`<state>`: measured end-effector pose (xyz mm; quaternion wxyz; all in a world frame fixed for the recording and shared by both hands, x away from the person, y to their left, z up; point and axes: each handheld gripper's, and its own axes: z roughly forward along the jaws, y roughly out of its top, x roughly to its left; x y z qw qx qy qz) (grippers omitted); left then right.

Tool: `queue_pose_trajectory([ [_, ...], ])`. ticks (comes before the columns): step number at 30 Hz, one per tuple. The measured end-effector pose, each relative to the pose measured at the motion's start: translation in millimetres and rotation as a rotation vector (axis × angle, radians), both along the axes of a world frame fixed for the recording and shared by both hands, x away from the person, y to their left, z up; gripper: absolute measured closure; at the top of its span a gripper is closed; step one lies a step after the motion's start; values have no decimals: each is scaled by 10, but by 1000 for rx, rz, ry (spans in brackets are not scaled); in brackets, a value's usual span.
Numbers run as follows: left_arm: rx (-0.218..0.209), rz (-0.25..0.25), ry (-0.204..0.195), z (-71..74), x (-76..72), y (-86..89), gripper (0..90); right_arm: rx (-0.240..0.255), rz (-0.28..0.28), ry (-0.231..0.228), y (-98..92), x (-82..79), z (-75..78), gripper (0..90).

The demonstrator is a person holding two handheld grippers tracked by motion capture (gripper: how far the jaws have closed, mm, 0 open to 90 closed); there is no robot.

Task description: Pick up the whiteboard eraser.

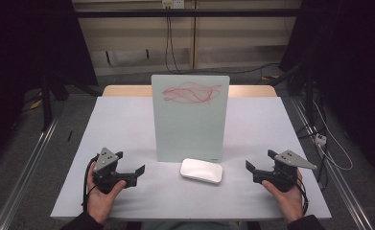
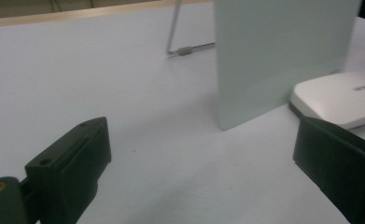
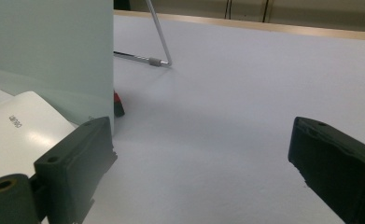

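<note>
Wide-apart black jaws of the left gripper (image 2: 208,158) frame bare table; ahead stands a pale upright glass board (image 2: 273,56), a flat white plastic eraser (image 2: 341,98) just right of it.

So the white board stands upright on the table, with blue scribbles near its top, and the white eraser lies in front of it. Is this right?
Not quite: the scribbles are red, not blue, as the high view shows. The rest holds: the white board stands upright on the table, and the white eraser lies in front of it.

Upright whiteboard (image 1: 190,117) blocks frame centre; white eraser (image 1: 201,170) lies just before it. Bare table (image 1: 118,120) left free at frame left and right.
</note>
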<state>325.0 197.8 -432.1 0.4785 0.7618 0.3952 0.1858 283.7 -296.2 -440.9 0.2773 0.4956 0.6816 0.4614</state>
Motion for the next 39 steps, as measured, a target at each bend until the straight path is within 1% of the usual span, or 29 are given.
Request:
queue_pose_trajectory([
  [1, 10, -14, -9, 2, 0, -3, 38, 4, 3, -1, -3, 1, 1, 64],
  [2, 4, -10, -10, -1, 1, -9, 38, 4, 3, -1, -3, 1, 1, 64],
  [3, 13, -6, 1, -9, 12, -6, 34, 7, 13, 6, -3, 6, -3, 64],
  [4, 13, -6, 1, -9, 12, -6, 36, 7, 13, 6, -3, 6, -3, 64],
  [5, 10, 2, 2, -14, 15, -2, 36, 14, 14, 11, 1, 8, -3, 64],
  [6, 6, -3, 7, -15, 21, 8, 35, 14, 17, 16, 2, 12, -3, 63],
  [8, -6, 0, 16, -18, 26, 13, 36, 16, 25, 13, 3, 16, -5, 67],
  [9, -7, 1, 19, -16, 21, 15, 36, 4, 23, 19, 3, 18, -7, 69],
  [10, 0, 2, 19, -15, 17, 12, 36, 13, 46, 35, 2, 18, -8, 83],
  [12, -5, -3, 24, -14, 17, 15, 37, 23, 65, 54, 10, 16, -5, 88],
  [14, -1, -2, 23, -21, 21, 17, 37, 22, 76, 54, 19, 12, 0, 91],
  [17, 9, -2, 18, -23, 14, 19, 38, 21, 141, 63, 83, -1, 50, 97],
  [18, 10, -5, 19, -23, 13, 19, 38, 21, 141, 63, 83, -1, 50, 97],
  [20, 6, -5, 18, -21, 14, 16, 38, 28, 170, 67, 110, -8, 72, 85],
  [21, 6, -9, 20, -20, 15, 14, 38, 20, 199, 68, 141, -21, 80, 95],
  [23, 6, -12, 22, -21, 15, 11, 38, 13, 206, 72, 155, -21, 79, 93],
  [24, 8, -16, 26, -24, 17, 10, 38, 6, 236, 85, 192, -11, 67, 106],
  [25, 8, -14, 28, -28, 16, 3, 38, 6, 236, 85, 192, -11, 67, 106],
  [27, 14, -13, 27, -31, 15, -3, 38, 5, 258, 106, 238, 1, 60, 98],
  [28, 16, -12, 26, -31, 14, -6, 38, 3, 281, 118, 289, 9, 56, 94],
  [29, 15, -15, 23, -30, 14, -7, 38, -6, 291, 124, 318, 14, 56, 95],
  [30, 15, -19, 23, -29, 14, -9, 38, -6, 291, 124, 318, 14, 56, 95],
  [31, 16, -18, 23, -29, 12, -12, 38, -18, 301, 127, 348, 21, 57, 101],
  [34, 16, -22, 23, -29, 9, -15, 38, -31, 353, 131, 430, 33, 61, 115],
  [35, 17, -22, 26, -30, 10, -15, 38, -49, 373, 136, 494, 48, 57, 112],
  [39, 18, -25, 32, -39, 15, -18, 38, -58, 403, 140, 564, 73, 65, 126],
])
